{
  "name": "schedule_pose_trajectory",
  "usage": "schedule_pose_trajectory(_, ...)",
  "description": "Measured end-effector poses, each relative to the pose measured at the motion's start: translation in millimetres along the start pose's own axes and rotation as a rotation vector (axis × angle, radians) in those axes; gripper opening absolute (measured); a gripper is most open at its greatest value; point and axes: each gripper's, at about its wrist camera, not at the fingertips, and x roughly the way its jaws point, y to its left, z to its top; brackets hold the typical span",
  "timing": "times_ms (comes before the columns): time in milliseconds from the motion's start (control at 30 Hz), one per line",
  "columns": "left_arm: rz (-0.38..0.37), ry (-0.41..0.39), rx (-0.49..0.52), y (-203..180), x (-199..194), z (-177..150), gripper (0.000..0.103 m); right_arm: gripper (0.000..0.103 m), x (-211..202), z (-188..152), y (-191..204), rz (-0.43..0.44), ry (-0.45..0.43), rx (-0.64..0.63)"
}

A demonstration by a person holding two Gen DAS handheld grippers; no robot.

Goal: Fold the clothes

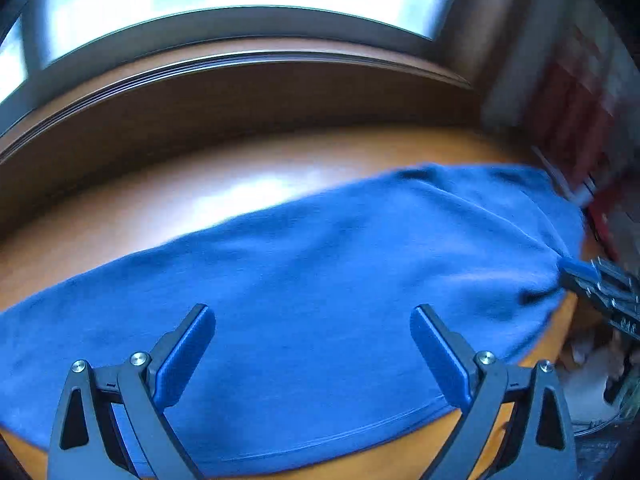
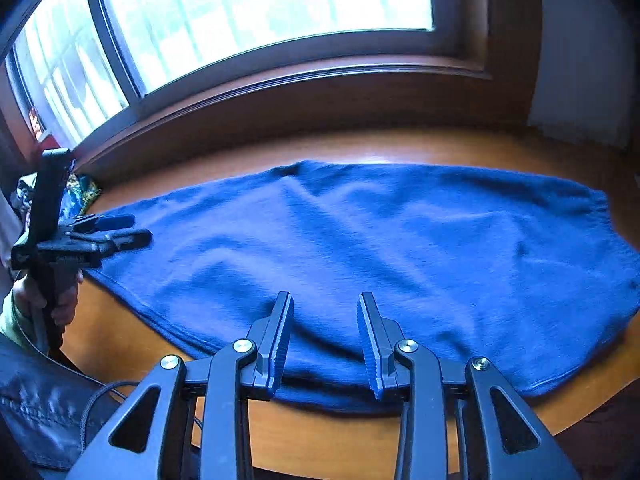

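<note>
Both hand-held grippers hang over one blue garment [image 2: 360, 248], which lies spread nearly flat across the orange-brown desk [image 2: 360, 148] under the window [image 2: 256, 8]; it covers most of the desk, its long axis running side to side, so that, by my reading, each end sits within reach of one tool for a fold. Soft ridges cross the cloth, and a stitched hem [image 1: 320, 436] curves along the near edge in the left wrist view. Left hand-held gripper [image 1: 312, 344] has its jaws spread wide, hovering above the near hem with nothing between the pads and, as far as I can tell, no contact with the fabric. Right hand-held gripper [image 2: 325, 336] is narrower, its ribbed pads only partly apart; they straddle a raised fold of cloth at the near edge. From its own camera there is still a gap, so I judge it not clamped, though the left wrist view shows its tip [image 1: 576, 270] right at a gathered edge of the garment, blurred. Whether it pinches fabric there I cannot tell for sure. A person's hand [image 2: 60, 300] grips the left tool's handle at the desk's left side
</note>
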Motion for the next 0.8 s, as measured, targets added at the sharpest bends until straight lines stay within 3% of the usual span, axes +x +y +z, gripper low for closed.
schedule_pose_trajectory(167, -0.028, 0.074, 0.032, -79, 28, -26, 0.099, 0.034, -4, 18, -46, -0.044, -0.003, -0.035)
schedule_pose_trajectory(233, -0.008, 0.091, 0.036, -97, 23, -24, 0.099, 0.034, -10, 26, -77, -0.092, -0.014, -0.026)
schedule_pose_trajectory(433, 0.094, 0.107, -0.037, -122, 27, -24, 0.099, 0.034, -14, 49, -200, -0.283, -0.022, 0.119)
schedule_pose_trajectory(567, 0.204, 0.115, -0.04, -134, 32, -30, 0.099, 0.034, 2, 59, -244, -0.291, -0.002, 0.136)
schedule_pose_trajectory(667, 0.238, 0.119, -0.101, -136, 31, -33, 0.099, 0.034, 12, 77, -239, -0.203, -0.006, 0.083)
schedule_pose_trajectory(800, 0.264, 0.093, -0.159, -138, 22, -32, 0.099, 0.034, 30, 107, -176, 0.067, 0.016, -0.11)
